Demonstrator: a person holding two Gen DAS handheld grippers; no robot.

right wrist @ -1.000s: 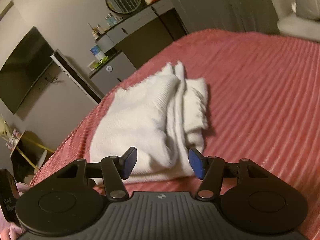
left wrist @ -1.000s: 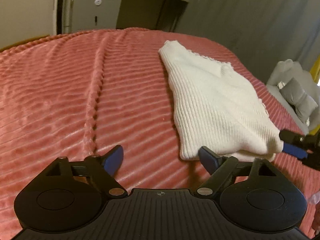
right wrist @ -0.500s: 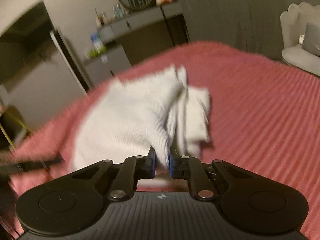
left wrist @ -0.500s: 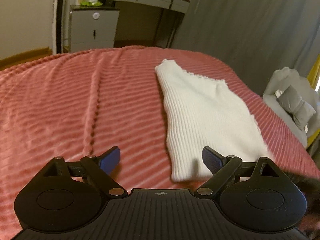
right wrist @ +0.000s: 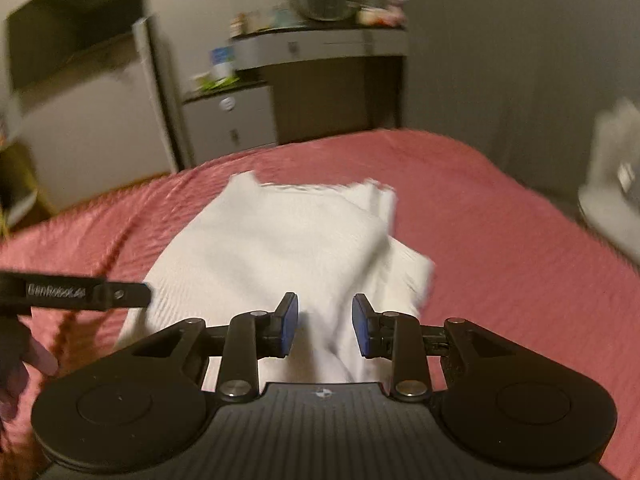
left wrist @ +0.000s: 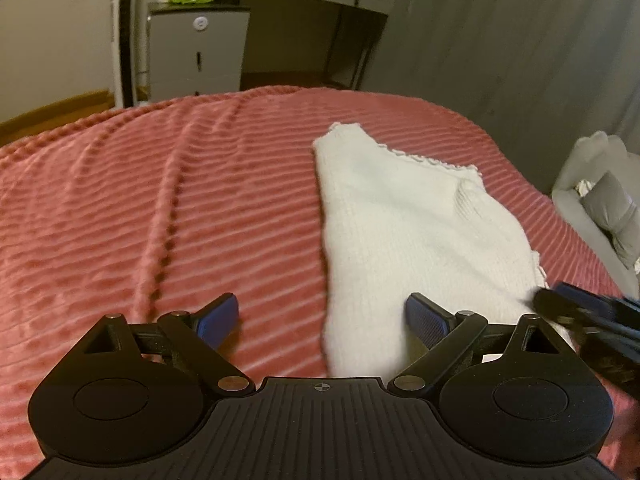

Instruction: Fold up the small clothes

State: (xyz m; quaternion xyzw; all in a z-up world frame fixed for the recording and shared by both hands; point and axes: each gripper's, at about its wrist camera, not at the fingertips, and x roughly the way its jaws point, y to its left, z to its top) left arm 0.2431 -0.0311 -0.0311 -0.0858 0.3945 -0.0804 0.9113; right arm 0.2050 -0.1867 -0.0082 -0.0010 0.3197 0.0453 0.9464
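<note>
A folded white knit garment (left wrist: pixel 412 236) lies on the pink ribbed bedspread (left wrist: pixel 160 208). My left gripper (left wrist: pixel 322 316) is open, with the garment's near left edge between its blue fingertips. In the right wrist view the same garment (right wrist: pixel 280 248) lies ahead, blurred. My right gripper (right wrist: pixel 325 326) is partly open, its pads apart over the garment's near edge, gripping nothing. The right gripper shows at the right edge of the left wrist view (left wrist: pixel 588 312). The left gripper's side shows at the left of the right wrist view (right wrist: pixel 76 292).
A grey cabinet (left wrist: pixel 196 52) and a dark desk (left wrist: pixel 312 28) stand beyond the bed's far edge. A grey curtain (left wrist: pixel 500 60) hangs at the right. A white chair with a grey cushion (left wrist: pixel 604 208) stands beside the bed's right side.
My right gripper closed on the garment's edge, then opened part way and let it go, swinging to face the far wall. The left gripper stayed open and drew back slightly.
</note>
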